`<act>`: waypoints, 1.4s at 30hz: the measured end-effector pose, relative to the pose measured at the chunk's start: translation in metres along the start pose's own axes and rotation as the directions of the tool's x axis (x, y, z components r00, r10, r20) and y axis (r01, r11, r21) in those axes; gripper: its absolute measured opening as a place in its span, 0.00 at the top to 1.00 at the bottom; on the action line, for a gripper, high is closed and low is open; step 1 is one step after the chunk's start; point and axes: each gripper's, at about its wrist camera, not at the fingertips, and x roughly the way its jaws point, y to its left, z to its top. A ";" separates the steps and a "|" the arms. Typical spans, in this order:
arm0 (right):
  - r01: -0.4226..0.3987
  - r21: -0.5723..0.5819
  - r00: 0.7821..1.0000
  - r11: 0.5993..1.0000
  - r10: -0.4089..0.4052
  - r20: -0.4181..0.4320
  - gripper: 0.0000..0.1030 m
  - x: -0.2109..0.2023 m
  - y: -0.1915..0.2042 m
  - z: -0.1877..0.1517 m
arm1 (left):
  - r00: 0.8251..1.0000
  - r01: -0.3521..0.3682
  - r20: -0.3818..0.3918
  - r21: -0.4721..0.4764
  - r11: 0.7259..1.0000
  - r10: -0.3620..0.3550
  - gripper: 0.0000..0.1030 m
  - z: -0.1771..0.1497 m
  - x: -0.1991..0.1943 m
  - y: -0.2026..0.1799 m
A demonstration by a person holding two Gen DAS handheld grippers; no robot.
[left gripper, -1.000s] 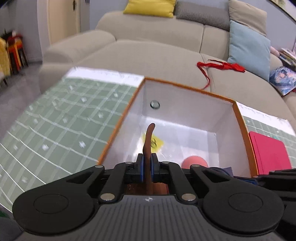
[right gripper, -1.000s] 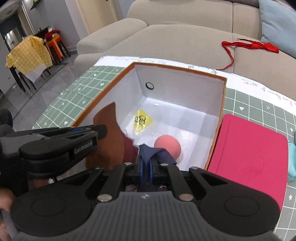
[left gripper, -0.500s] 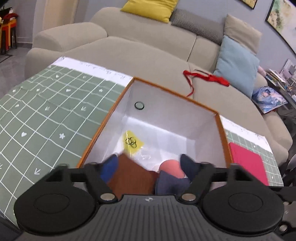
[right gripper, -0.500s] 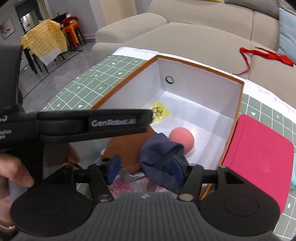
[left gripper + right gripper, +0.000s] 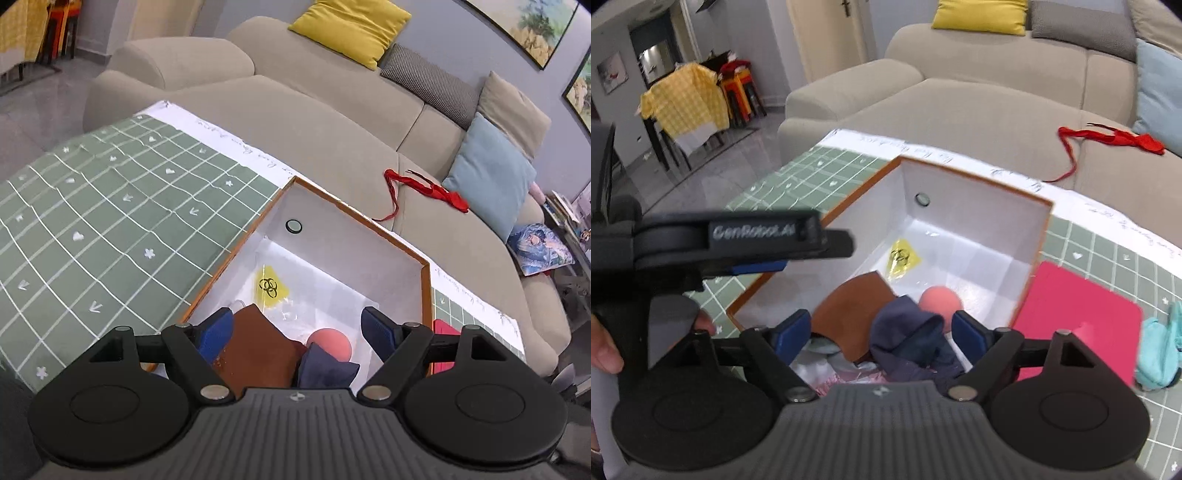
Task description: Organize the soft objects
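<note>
The left gripper [image 5: 297, 332] has its jaws spread wide with nothing pinched; the brown cloth [image 5: 258, 350] lies loose below and between the blue pads, already down in the box [image 5: 424, 284], which suggests the spread is there to let the cloth drop freely. The right gripper [image 5: 877, 332] has jaws that are opening at this moment, and the navy cloth [image 5: 908, 336] sits crumpled between them without either pad pressing on it, so it too looks released into the box, not carried. Both cloths rest at the near end of the white interior, the navy one just beside the brown one and touching the pink ball [image 5: 942, 301]; farther in lies a yellow packet [image 5: 903, 256]. Gathering the soft pieces in one container fits the sorting job. Outside the box, on the green gridded cover of the bench [image 5: 110, 221], a red mat [image 5: 1078, 317] lies just beside the box's right wall, and a teal cloth [image 5: 1158, 345] sits beyond it, seemingly not yet put away. A second ago both pairs of jaws were clamped shut, the left on the upright brown cloth and the right on the navy one; now both have let go and the cloths have slumped flat.
</note>
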 end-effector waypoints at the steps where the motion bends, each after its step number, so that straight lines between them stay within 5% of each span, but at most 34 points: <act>1: 0.006 0.008 1.000 1.000 -0.006 0.018 0.20 -0.007 -0.004 0.001 | 1.000 -0.006 0.007 0.009 1.000 0.006 0.10 -0.002 -0.004 -0.002; 4: 0.029 0.039 0.995 0.999 -0.033 0.093 0.20 -0.033 -0.024 0.004 | 1.000 -0.016 0.004 0.026 1.000 0.016 0.10 -0.002 -0.011 -0.013; 9: 0.138 0.213 0.971 0.967 -0.175 0.163 0.20 -0.073 -0.092 -0.003 | 0.994 0.107 -0.014 0.041 0.993 -0.106 0.10 -0.011 -0.017 -0.036; 17: 0.337 0.401 0.919 0.852 -0.390 0.057 0.28 -0.075 -0.198 -0.032 | 0.977 0.208 -0.084 0.186 0.960 -0.196 0.10 -0.046 -0.019 -0.094; 27: 0.310 0.517 0.943 0.798 -0.329 -0.057 0.53 -0.012 -0.278 -0.049 | 0.940 0.307 -0.255 0.340 0.889 -0.227 0.12 -0.105 0.001 -0.154; 34: 0.379 0.494 0.921 0.783 -0.369 -0.121 0.55 0.022 -0.304 -0.060 | 0.887 0.412 -0.386 0.410 0.814 -0.255 0.12 -0.139 0.016 -0.183; 40: 0.373 0.442 0.926 0.816 -0.359 -0.117 0.84 0.039 -0.316 -0.068 | 0.865 0.429 -0.455 0.455 0.780 -0.210 0.16 -0.172 0.031 -0.203; 42: 0.374 0.423 0.925 0.825 -0.361 -0.114 0.86 0.040 -0.318 -0.070 | 0.861 0.428 -0.470 0.459 0.779 -0.196 0.18 -0.181 0.035 -0.208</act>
